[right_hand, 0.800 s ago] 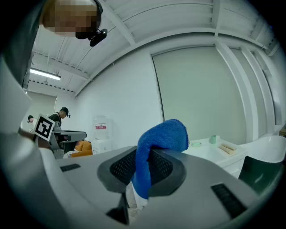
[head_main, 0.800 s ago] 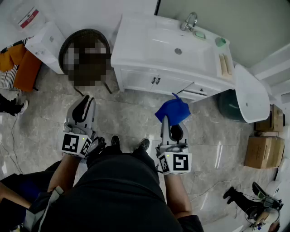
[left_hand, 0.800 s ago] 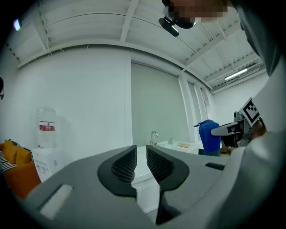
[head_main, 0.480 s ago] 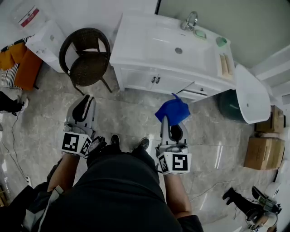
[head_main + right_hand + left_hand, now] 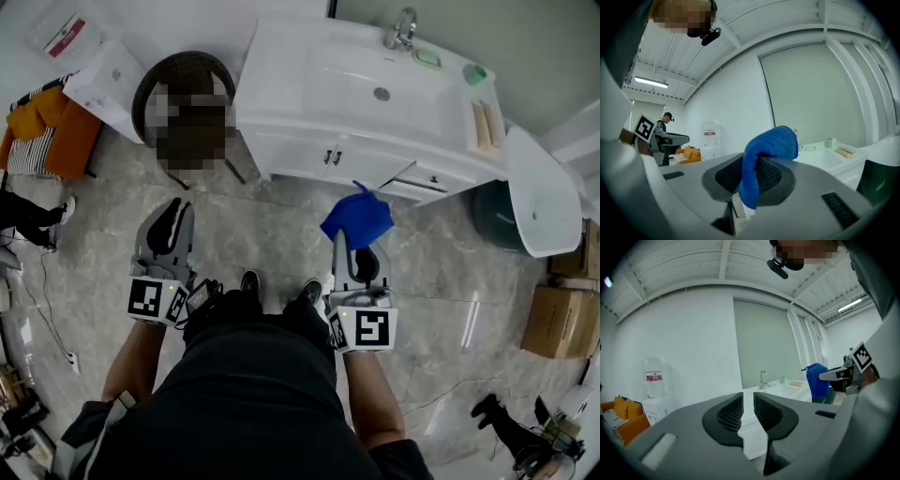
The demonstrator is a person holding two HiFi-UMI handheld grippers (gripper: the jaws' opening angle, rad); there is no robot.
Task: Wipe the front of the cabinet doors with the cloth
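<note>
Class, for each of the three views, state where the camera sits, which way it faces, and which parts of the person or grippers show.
Head view: on the head, looking steeply down at the sink cabinet; torso, shoes, left gripper and right gripper show.
Left gripper view: on the left gripper, facing the sink cabinet; its jaws show, slightly apart, empty.
Right gripper view: on the right gripper, facing the sink cabinet; its jaws grip the blue cloth.
Shared: both gripper views show the tap.

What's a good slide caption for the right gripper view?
Right gripper, jaws shut on a blue cloth, pointing toward the white sink cabinet ahead.
</note>
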